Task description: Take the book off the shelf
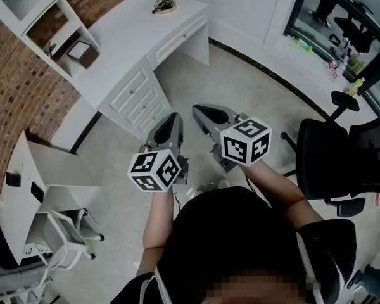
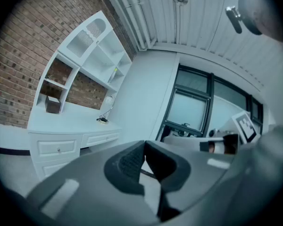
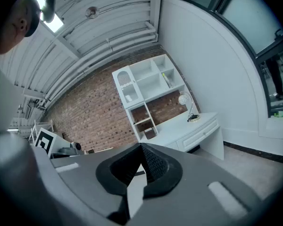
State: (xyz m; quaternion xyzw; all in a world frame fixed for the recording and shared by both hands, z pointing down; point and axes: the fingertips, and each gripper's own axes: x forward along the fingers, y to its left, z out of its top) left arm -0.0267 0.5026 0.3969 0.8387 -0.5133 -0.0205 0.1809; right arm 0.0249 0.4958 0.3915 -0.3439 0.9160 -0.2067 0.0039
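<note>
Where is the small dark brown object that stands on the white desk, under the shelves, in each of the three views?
Head view: upper left, dark brown object in the lowest opening of the shelf.
Left gripper view: left side, mid-height.
Right gripper view: near the centre, slightly below mid-height.
Shared landmark: the brick wall behind the shelf.
</note>
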